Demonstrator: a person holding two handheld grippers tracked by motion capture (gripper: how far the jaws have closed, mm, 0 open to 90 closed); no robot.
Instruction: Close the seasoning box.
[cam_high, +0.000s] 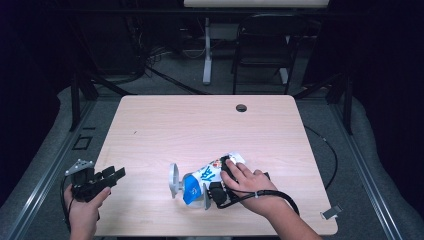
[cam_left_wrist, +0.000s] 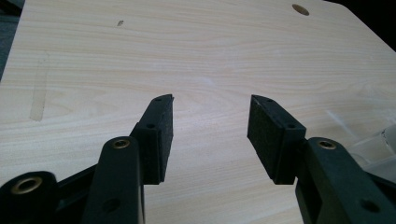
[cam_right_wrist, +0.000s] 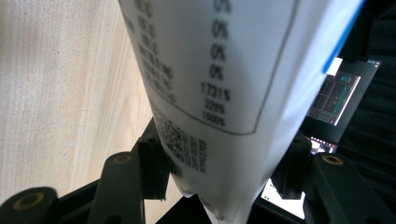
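The big wooden table is mostly bare, so there is lots of room to work. Far back on it is a small round hole.

Near the front edge, a bit right of the middle, is a white and blue pouch. It lies tipped over, with its white top end pointing far and right. In the right gripper view the pouch is very close, and small printed numbers can be read on its white side.

Just left of the pouch is a clear wine glass. It seems to lie on its side on the table, with its round foot toward the left. It looks like the pouch is held close so something can go from the pouch into the glass, but that is only a guess.

The right gripper has its jaws pressed onto the pouch from both sides, pinching it tight. That keeps the soft pouch from slipping away.

The left gripper waits at the near left corner, well apart from the pouch. Its jaws are spread wide with nothing between them, maybe ready to help with the glass.
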